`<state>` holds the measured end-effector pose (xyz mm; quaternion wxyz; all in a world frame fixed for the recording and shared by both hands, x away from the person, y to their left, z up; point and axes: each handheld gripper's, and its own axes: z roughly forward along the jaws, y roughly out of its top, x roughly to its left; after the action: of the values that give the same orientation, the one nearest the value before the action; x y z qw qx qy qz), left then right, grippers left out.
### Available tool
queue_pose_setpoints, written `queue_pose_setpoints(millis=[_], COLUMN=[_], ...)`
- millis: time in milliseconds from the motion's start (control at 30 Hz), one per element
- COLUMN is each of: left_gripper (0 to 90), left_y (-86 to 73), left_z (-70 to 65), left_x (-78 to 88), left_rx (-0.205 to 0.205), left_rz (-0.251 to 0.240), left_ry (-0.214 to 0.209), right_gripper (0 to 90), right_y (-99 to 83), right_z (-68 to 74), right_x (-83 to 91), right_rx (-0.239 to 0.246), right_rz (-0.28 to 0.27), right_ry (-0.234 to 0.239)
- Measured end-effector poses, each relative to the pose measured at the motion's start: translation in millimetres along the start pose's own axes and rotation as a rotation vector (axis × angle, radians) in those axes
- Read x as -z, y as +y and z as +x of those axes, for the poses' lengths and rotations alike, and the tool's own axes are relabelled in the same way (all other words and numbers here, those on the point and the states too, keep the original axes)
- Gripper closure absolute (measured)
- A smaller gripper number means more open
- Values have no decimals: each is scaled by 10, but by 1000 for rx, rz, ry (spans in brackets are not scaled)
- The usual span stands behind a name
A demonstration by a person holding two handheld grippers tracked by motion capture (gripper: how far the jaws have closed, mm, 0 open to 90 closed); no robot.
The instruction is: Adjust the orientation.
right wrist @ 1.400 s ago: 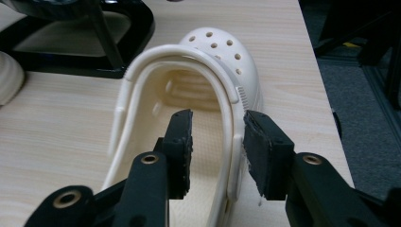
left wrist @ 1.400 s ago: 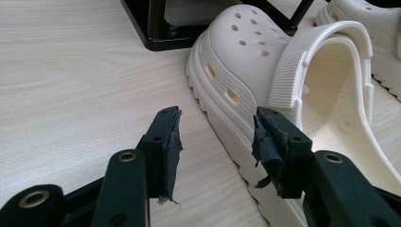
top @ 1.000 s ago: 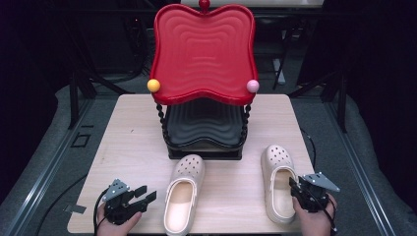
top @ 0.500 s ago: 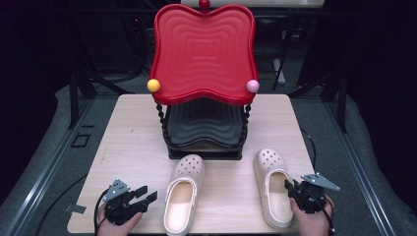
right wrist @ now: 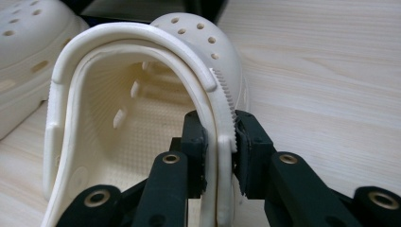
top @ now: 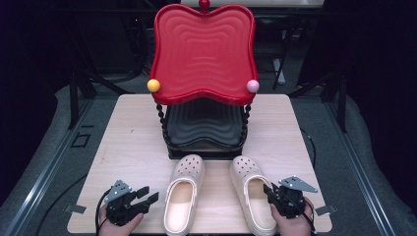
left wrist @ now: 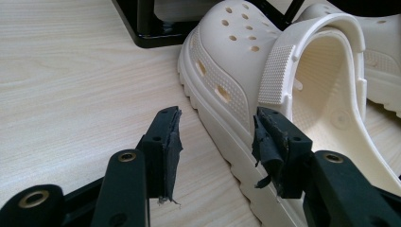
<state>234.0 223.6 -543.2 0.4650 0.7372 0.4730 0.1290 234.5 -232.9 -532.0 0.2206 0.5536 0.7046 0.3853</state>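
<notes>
Two cream clogs lie side by side at the table's near edge, toes toward the stand. My right gripper (top: 269,192) is shut on the right clog (top: 252,189). In the right gripper view its jaws (right wrist: 220,137) have just been closing and now pinch that clog's side rim (right wrist: 222,113) between the pads. My left gripper (top: 147,194) rests low beside the left clog (top: 183,196). In the left gripper view its jaws (left wrist: 217,137) stand open, with that clog's ridged sole edge (left wrist: 222,142) just ahead and nothing gripped.
A two-tier stand sits mid-table behind the clogs, with a wavy red tray (top: 204,54) above and a black tray (top: 204,123) below. It has a yellow knob (top: 153,85) and a pink knob (top: 253,86). Bare wooden table (top: 130,140) lies left of the stand.
My right gripper has closed on the right clog's rim and slid the clog leftward, close to the left clog. The left gripper and left clog have not moved.
</notes>
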Motion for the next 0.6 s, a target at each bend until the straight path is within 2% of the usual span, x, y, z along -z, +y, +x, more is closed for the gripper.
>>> queue_pose_setpoints(millis=[100, 133, 167, 200, 233, 300, 367, 400, 433, 467, 500, 533, 567, 600], left_gripper=[514, 515, 514, 514, 514, 514, 514, 514, 514, 514, 514, 514, 514, 514], left_y=[-1, -3, -2, -2, -1, 0, -3, -3, -3, -3, -3, -3, -5, -5], left_z=[-16, -23, -30, -35, -37, -36, -34, -34, -37, -39, -42, -44, -46, -48], left_x=[-8, -13, -14, -13, -13, -12, -11, -11, -13, -15, -18, -20, -24, -24], left_rx=[0, -3, -7, -7, -8, -9, -4, -4, -4, -5, -5, -6, -5, -6], left_rz=[3, 1, 6, 7, 5, 5, 5, 5, 3, 3, 2, 3, 1, 5], left_ry=[-5, -9, -6, -7, -7, -7, -6, -6, -3, -3, -6, -6, -10, -9], right_gripper=[757, 757, 757, 757, 757, 756, 756, 756, 756, 755, 754, 753, 752, 752], right_y=[23, 24, 35, 56, 57, 76, 78, 78, 97, 94, 109, 99, 122, 113], right_z=[101, 135, 159, 182, 215, 278, 346, 346, 407, 432, 451, 488, 500, 539], right_x=[-50, -88, -100, -85, -119, -148, -201, -201, -221, -252, -248, -308, -281, -328], right_rx=[24, 23, 25, 32, 40, 65, 67, 67, 74, 67, 68, 50, 60, 53], right_rz=[4, -20, -9, 39, 21, 38, 16, 16, 36, 9, 38, -17, 44, 9], right_ry=[10, 11, 16, 27, 29, 38, 45, 45, 58, 58, 65, 69, 81, 82])
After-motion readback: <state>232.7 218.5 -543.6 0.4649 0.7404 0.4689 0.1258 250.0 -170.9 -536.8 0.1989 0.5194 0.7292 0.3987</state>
